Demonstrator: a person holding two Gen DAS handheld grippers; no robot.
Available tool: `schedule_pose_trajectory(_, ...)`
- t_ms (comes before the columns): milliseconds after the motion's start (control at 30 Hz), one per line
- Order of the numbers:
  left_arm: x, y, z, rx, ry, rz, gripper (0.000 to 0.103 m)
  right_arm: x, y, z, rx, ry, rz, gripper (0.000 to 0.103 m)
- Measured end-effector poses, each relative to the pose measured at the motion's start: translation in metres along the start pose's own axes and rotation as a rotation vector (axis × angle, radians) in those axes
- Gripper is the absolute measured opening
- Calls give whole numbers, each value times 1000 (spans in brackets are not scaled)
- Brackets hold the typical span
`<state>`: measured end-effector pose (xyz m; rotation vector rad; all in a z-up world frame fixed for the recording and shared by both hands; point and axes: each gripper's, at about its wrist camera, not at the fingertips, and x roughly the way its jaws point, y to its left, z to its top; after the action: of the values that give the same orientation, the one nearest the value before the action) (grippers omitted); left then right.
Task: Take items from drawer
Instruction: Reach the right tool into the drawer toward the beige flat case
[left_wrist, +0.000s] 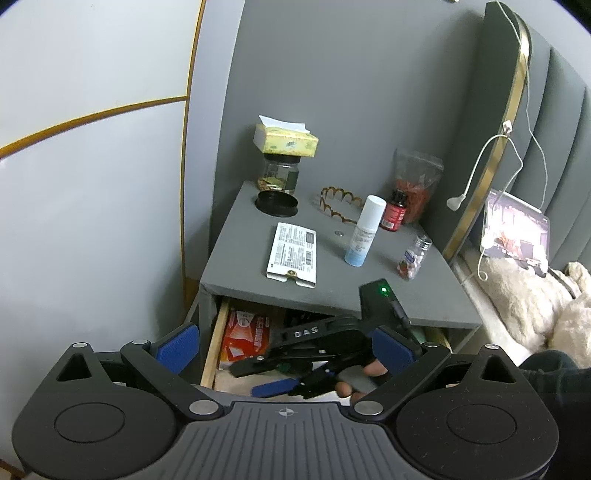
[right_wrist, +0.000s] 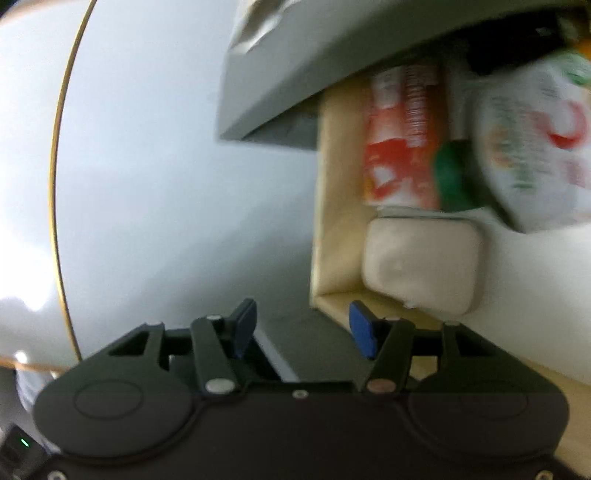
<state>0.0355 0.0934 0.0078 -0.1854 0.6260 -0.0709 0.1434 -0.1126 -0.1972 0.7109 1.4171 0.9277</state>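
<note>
At the bottom of the left wrist view, the left gripper (left_wrist: 286, 349) has its blue ridged pads spread wide, holding nothing. Just past it, the right gripper (left_wrist: 295, 384), marked "DAS", reaches into the open wooden drawer (left_wrist: 212, 347), its jaws apart and empty. Inside lie a red and white packet (left_wrist: 245, 338) and, in the right wrist view, a smooth cream case (right_wrist: 421, 264) with rounded corners.
</note>
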Motion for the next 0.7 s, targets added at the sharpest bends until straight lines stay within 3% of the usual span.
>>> schedule_pose_trajectory(100,0,2,1,-6,1,2,99,-17,10,0,-78,-16,-186,59)
schedule_pose_trajectory(300,0,-2,1,8,-5,-8,99,-36,-9,16,-12,31,-473,60)
schedule_pose_trajectory(567,1,3,2,-11,-4,0,99,-21,-5,27,-49,65,-490,59)
schedule_pose_trajectory(700,0,5,3,-15,-6,2,99,-11,3,33,-78,71,-489,64)
